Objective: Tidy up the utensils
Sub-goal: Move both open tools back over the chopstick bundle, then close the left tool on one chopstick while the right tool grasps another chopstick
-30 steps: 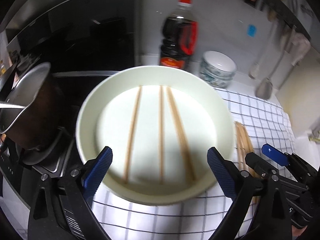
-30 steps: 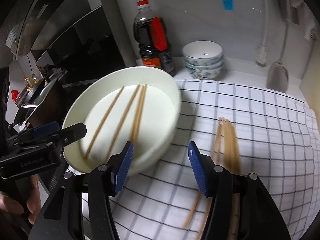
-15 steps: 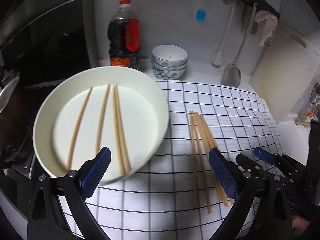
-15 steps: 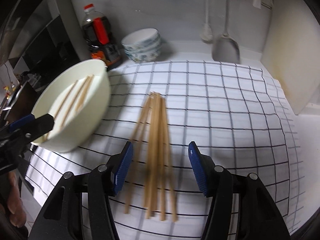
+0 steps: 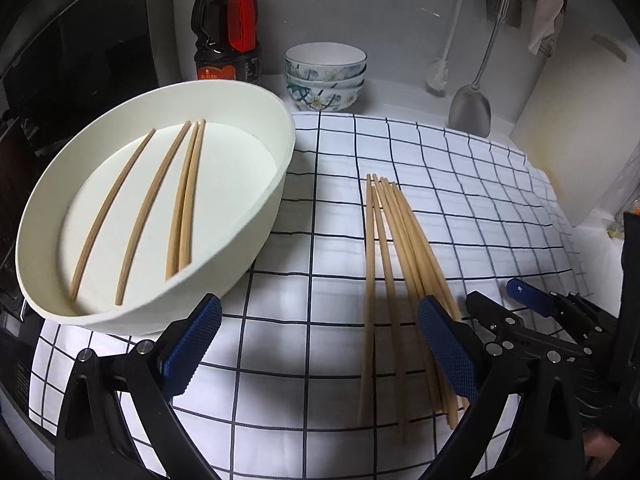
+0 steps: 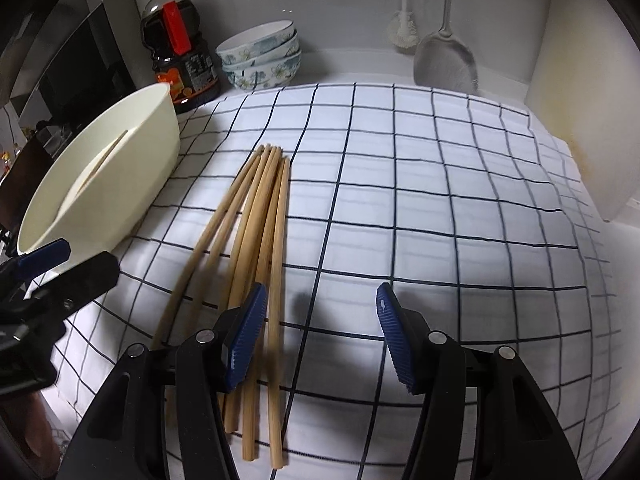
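Note:
A cream round basin [image 5: 256, 208] sits on the left of a checked cloth [image 5: 460, 184] and holds several wooden chopsticks [image 5: 184, 196]. A loose bundle of several more chopsticks [image 5: 396, 264] lies on the cloth to its right, also in the right wrist view [image 6: 256, 216]. My left gripper [image 5: 320, 344] is open and empty, low over the cloth, its right finger over the bundle's near ends. My right gripper [image 6: 320, 320] is open and empty, its left finger over the bundle. The basin [image 6: 132, 176] shows at left in the right wrist view.
A dark sauce bottle [image 5: 226, 28] and stacked patterned bowls [image 5: 325, 76] stand at the back wall. A metal spatula [image 5: 472, 104] and a brush [image 5: 438, 76] hang there. A white cutting board [image 5: 576, 128] leans at right. A stove area lies left of the basin.
Both grippers have swung right, away from the basin and toward the loose chopstick bundle, and come lower over the cloth. Both stay open and empty.

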`<state>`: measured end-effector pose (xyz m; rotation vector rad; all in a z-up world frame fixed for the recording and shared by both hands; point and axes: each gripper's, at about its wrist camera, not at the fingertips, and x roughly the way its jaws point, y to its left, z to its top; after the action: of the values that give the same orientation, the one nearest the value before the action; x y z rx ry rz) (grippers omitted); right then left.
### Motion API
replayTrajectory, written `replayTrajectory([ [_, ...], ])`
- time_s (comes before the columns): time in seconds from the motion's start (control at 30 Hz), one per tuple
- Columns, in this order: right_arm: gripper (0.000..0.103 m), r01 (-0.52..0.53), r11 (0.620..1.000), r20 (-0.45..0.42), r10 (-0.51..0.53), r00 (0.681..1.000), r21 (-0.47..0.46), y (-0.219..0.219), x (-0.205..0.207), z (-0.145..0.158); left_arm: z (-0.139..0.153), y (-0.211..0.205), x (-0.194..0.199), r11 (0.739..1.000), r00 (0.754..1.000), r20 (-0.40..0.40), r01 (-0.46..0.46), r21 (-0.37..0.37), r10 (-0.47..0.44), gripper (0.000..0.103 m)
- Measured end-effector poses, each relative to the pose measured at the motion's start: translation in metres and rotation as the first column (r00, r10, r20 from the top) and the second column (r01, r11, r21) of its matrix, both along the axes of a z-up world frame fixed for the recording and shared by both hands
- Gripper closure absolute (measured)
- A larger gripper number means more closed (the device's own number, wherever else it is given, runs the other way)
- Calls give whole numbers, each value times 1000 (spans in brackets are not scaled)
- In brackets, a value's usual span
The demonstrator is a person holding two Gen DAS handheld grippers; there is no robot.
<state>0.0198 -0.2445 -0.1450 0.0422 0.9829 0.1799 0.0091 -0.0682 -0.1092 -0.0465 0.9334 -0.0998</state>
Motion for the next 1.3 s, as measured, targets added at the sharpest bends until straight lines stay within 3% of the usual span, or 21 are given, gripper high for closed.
replayTrajectory([
  [0.5,49,-74,996,15,75,997,-57,12,7,-16,-28,-6,8,998,999,2,-34,52,33,6],
  [0.6,58,-83,993,22,85,996,-83,15,7,-18,-31,-6,9,998,999,-1,-39,52,39,6],
  [0.77,89,-81,993,36,84,996,-92,10,9,-18,-35,-6,10,997,999,-5,-52,59,53,6],
  [0.83,94,-67,993,39,72,997,-102,6,9,-18,-36,-6,11,997,998,-6,-56,61,56,6],
  [1.3,94,7,995,35,-4,999,-100,-26,-8,-19,-51,-16,23,987,994,-62,-84,134,93,6],
])
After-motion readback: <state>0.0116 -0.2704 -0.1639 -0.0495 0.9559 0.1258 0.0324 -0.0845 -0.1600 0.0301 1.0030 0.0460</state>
